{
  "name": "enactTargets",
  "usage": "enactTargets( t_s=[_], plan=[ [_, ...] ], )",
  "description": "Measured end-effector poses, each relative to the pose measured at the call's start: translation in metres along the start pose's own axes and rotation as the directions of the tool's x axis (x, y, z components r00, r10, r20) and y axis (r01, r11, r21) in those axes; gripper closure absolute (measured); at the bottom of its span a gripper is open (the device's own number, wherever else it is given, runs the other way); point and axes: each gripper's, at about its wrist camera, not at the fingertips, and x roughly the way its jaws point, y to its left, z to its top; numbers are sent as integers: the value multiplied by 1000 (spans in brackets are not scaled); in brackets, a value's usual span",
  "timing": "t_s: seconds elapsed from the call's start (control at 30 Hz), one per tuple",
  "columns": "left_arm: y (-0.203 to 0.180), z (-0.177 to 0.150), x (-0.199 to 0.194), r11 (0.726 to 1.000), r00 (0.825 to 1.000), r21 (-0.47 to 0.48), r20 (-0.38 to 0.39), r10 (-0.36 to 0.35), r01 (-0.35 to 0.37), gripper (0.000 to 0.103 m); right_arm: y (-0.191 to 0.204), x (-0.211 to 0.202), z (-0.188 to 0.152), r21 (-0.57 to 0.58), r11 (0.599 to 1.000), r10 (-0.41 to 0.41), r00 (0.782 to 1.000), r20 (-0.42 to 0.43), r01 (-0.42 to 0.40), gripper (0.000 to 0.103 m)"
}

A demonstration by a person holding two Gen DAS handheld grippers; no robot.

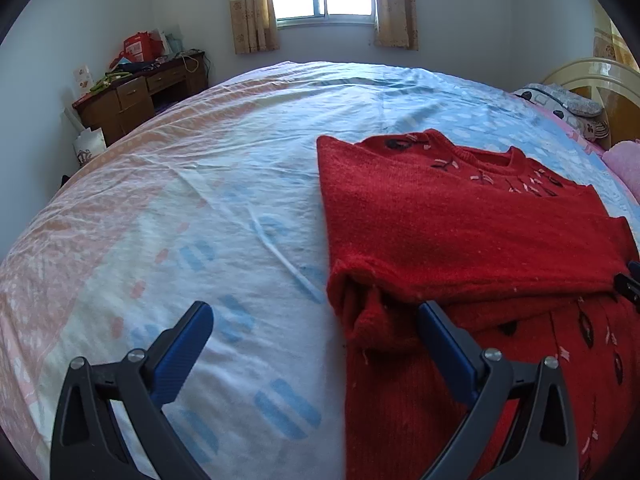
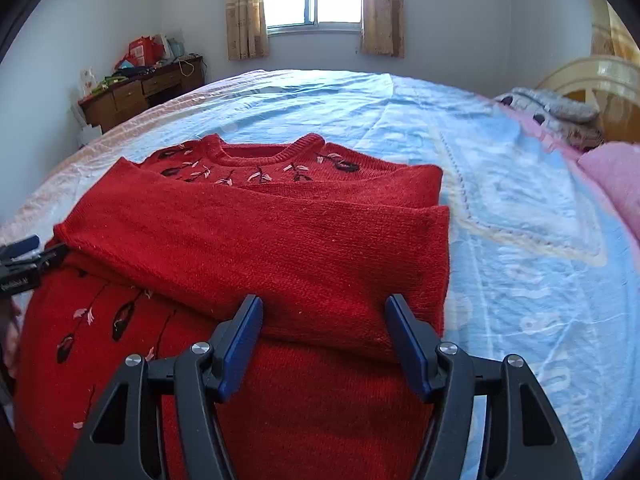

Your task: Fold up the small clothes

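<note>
Red sweater's [image 2: 256, 248] right folded edge, right-wrist view only

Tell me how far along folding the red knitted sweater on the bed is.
Done: both sleeves of the red knitted sweater lie folded across its chest. In hand: nothing; the left gripper and right gripper are both open over its near part. Left: folding the embroidered hem up toward the collar.

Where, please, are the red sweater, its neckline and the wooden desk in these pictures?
red sweater [image 2: 256, 248]: right wrist view, on the folded-over sleeve.
neckline [image 2: 256, 152]: right wrist view, on the ribbed collar.
wooden desk [image 1: 136, 92]: left wrist view, on a drawer front.
</note>
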Motion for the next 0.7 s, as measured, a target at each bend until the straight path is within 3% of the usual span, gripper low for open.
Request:
enactTargets(
  t_s=[0.17, 0.7],
  plan=[
    [2, -13, -13, 999, 999, -8, -11, -33, 33, 0, -2, -15, -18, 39, 997, 61, 998, -26, -60, 36],
    [-9, -32, -75, 993, 994, 66, 52, -97, 93, 0, 8, -56, -51, 27, 998, 58, 997, -57, -56, 36]
  ],
)
